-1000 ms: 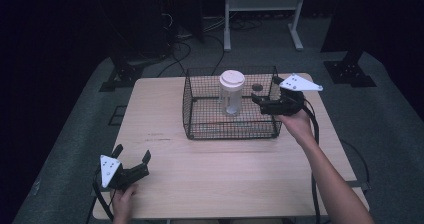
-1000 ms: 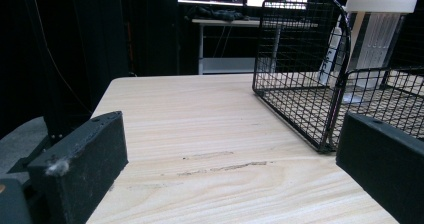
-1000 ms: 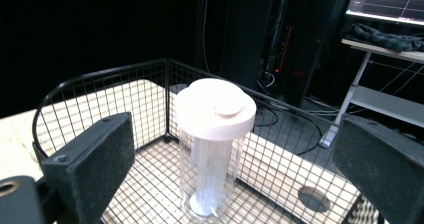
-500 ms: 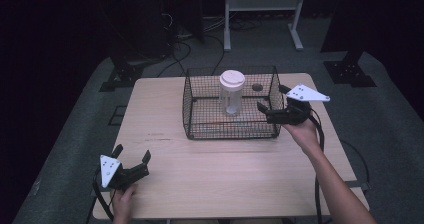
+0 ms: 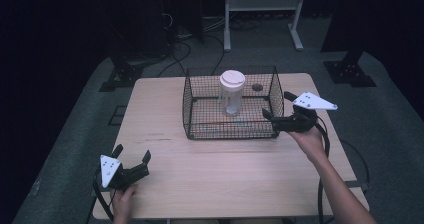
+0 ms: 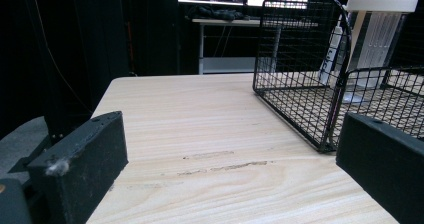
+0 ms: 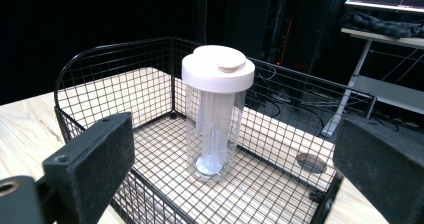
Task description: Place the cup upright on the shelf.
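Observation:
A black wire basket (image 5: 200, 115) stands on the far middle of the wooden table (image 5: 225, 169). Inside it a clear jar (image 5: 232, 100) with a white lid (image 5: 232, 79) stands upright. My right gripper (image 5: 275, 104) hovers open at the basket's right side, jaws pointing left at it, nothing between them. In the right gripper view the jar (image 7: 216, 129) stands past the open jaws, inside the basket (image 7: 95, 91). My left gripper (image 5: 132, 152) rests open and empty near the table's front left corner. From the left gripper view, the basket (image 6: 295, 91) and jar (image 6: 377, 39) lie ahead to the right.
A small dark round hole (image 5: 257, 87) sits in the tabletop just behind the basket. A white metal stand (image 5: 262, 14) and cables lie on the floor beyond the table. Bare wood (image 6: 200, 129) stretches between the left gripper and the basket.
My right gripper has drawn back from the basket's right rim, moving right and toward the person. The left gripper and the jar have stayed put.

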Available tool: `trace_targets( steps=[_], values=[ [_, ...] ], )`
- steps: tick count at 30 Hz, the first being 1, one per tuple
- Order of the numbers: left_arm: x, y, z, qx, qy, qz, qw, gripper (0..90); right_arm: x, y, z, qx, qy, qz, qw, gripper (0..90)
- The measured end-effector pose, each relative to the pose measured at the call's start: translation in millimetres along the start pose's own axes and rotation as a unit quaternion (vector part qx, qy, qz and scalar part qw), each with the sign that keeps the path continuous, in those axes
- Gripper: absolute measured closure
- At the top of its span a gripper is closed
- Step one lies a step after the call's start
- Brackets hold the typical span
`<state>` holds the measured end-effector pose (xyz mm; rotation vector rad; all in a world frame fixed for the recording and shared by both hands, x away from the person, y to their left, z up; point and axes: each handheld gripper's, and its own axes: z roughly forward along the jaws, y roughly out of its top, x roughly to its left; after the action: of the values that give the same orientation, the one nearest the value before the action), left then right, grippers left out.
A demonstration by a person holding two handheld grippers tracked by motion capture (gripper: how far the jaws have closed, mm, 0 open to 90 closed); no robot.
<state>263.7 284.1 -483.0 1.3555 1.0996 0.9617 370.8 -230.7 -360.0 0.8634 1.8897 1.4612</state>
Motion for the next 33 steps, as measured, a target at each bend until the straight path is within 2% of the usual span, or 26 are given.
trace_targets(
  steps=[21, 27, 33],
  values=[
    [-0.5, -0.1, -0.1, 0.001, 0.002, 0.003, 1.0, 0.0, -1.8, -23.1, -26.8, 0.008, -0.005, 0.006, 0.9999, 2.7],
    [-0.6, 0.0, -0.2, 0.001, 0.002, 0.003, 1.0, 0.0, 0.2, -25.7, -33.3, 0.006, -0.007, 0.0, 1.0, 2.8],
    [-0.8, 0.0, -0.3, 0.001, 0.001, 0.004, 1.0, 0.0, -1.7, -32.2, -38.5, 0.007, -0.009, 0.007, 0.9999, 2.7]
  ],
)
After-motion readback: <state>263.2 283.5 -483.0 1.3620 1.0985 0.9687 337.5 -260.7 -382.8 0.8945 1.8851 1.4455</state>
